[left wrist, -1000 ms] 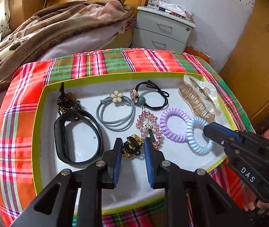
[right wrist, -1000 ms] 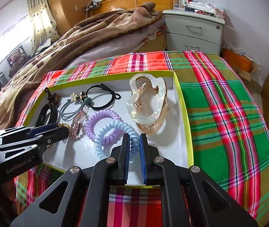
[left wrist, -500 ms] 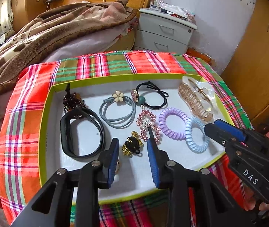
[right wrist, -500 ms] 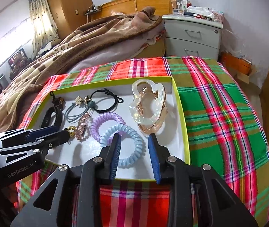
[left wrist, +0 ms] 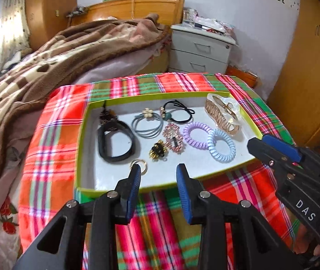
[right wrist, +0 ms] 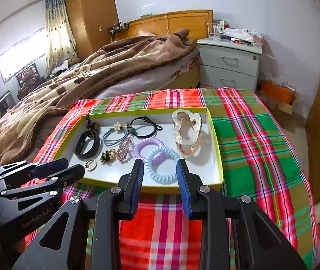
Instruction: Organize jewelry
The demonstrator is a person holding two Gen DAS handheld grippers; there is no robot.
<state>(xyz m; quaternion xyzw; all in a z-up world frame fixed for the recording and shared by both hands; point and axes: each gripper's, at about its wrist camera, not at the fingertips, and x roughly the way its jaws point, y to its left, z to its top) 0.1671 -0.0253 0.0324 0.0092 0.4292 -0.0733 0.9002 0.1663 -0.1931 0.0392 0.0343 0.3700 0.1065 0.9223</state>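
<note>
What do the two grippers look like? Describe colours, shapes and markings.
Both are black, angular frames with cut-outs and silver screws, their fingers lined with ribbed blue pads. The left gripper reads "GenRobot.AI" in white on its side; the right gripper reads "DAS".

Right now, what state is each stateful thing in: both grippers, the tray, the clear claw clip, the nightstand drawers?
left gripper: open, nothing between its fingers
right gripper: open, holding nothing
tray: lidless, the accessories lie flat inside
blue coil hair tie: released, resting in the tray
clear claw clip: closed
nightstand drawers: both shut
</note>
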